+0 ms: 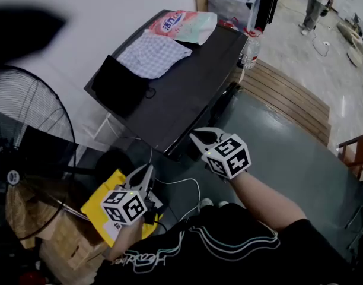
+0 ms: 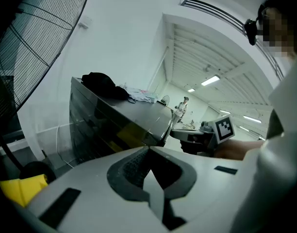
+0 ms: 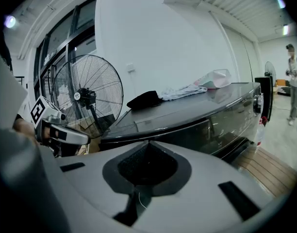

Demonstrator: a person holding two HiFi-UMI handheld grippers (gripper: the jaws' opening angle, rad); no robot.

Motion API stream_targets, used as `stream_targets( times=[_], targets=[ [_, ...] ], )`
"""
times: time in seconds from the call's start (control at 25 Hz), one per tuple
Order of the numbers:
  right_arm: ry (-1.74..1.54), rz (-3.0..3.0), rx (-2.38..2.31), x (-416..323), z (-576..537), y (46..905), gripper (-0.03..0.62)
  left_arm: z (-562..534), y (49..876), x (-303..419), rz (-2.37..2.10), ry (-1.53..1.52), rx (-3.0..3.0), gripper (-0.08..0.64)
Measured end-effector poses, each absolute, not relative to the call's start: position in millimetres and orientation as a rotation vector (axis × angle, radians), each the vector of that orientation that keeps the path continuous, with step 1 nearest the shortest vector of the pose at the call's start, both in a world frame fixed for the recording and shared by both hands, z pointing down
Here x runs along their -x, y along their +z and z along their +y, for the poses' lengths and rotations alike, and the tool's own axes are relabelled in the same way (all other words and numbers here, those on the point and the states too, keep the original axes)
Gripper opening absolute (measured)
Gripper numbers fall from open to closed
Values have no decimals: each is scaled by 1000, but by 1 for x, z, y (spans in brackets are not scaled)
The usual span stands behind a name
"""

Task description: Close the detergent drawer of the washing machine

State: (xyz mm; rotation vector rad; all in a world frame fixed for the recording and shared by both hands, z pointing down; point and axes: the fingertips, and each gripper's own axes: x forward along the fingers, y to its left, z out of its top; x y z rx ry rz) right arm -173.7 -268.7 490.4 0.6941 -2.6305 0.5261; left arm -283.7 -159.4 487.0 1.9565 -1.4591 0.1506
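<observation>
Drawer front I cannot pick out on the dark glossy washing machine (image 1: 193,91), which stands at twelve o'clock of my right tool (image 1: 197,136). I judge it light, stiff plastic on slides, best pushed flat on its face. That tool and my left tool (image 1: 147,170) are both closed on nothing.

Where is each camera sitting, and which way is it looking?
Head view: on the person's head, looking down at the washing machine; shows the left gripper, right gripper and right forearm.
Left gripper view: on the left gripper, looking along its shut jaws at the machine; the right gripper shows beyond.
Right gripper view: on the right gripper, looking along its shut jaws at the machine and fan; the left gripper shows at left.
Both gripper views share the machine and the black cloth on it.
</observation>
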Motion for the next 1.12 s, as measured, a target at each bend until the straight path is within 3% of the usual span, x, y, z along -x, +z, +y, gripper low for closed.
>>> stream_targets(
  times=[0.68, 1.12],
  targets=[
    [587, -2619, -601, 174, -266, 493, 26, -149, 467, 275, -1487, 144, -1977, 23],
    [465, -2721, -375, 111, -206, 433, 26, -141, 420, 218, -1441, 73, -2061, 25]
  ],
)
